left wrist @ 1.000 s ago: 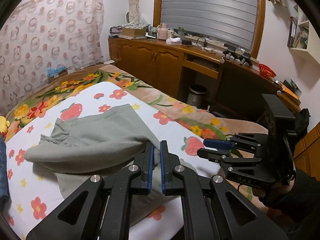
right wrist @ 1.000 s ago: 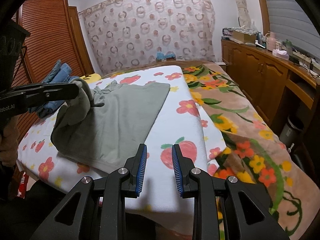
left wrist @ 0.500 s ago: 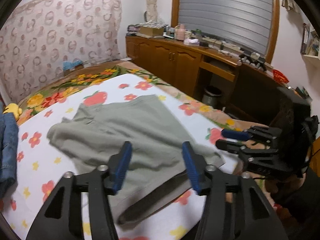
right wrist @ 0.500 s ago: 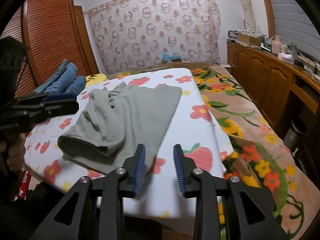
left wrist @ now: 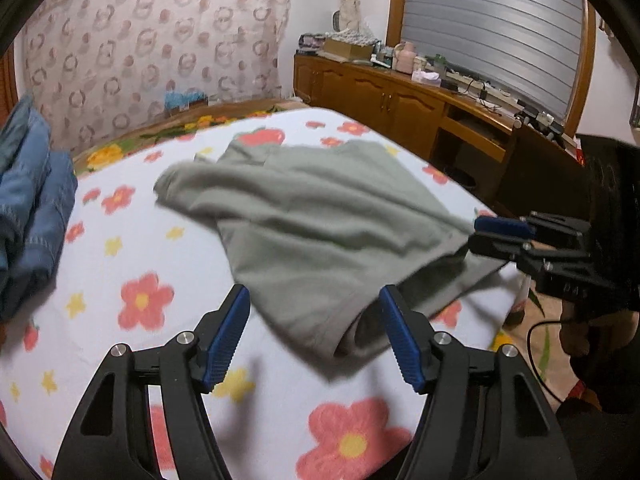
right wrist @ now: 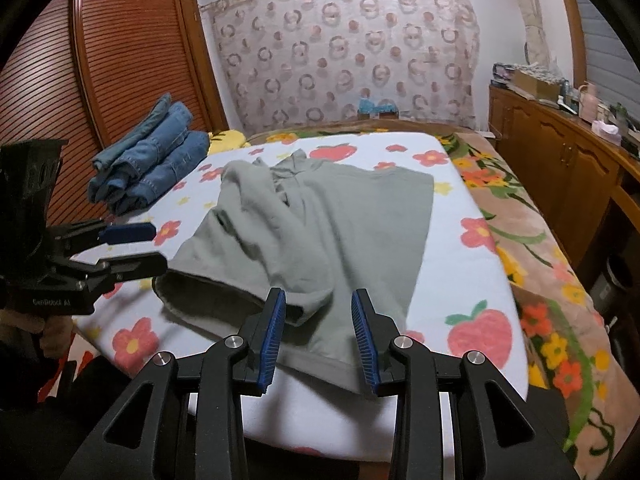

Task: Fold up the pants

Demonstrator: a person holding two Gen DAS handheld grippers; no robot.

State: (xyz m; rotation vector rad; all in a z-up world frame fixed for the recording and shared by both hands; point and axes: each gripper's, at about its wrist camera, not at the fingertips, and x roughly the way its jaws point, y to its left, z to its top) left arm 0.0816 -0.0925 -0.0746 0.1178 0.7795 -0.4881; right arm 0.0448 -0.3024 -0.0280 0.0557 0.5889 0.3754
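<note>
Grey-green pants [left wrist: 304,220] lie loosely folded on the white flowered bed cover [left wrist: 132,264], one leg laid crookedly over the other; they also show in the right wrist view [right wrist: 320,224]. My left gripper [left wrist: 316,336] is open and empty, just above the near hem of the pants. My right gripper [right wrist: 318,332] is open and empty over the near edge of the pants. Each gripper shows in the other's view: the right one [left wrist: 504,232] by the pants' right corner, the left one [right wrist: 132,244] by the left fold.
Folded blue jeans [right wrist: 148,164] are stacked at the bed's left side by a wooden louvred wardrobe [right wrist: 120,52]. A flowered brown blanket [right wrist: 532,248] covers the right side. A cluttered wooden sideboard [left wrist: 400,96] runs along the right wall. A patterned curtain [right wrist: 344,48] hangs behind.
My left gripper was shut on the pants leg; it opened, let the leg drop onto the pants and drew back. My right gripper moved closer to the pants' near edge.
</note>
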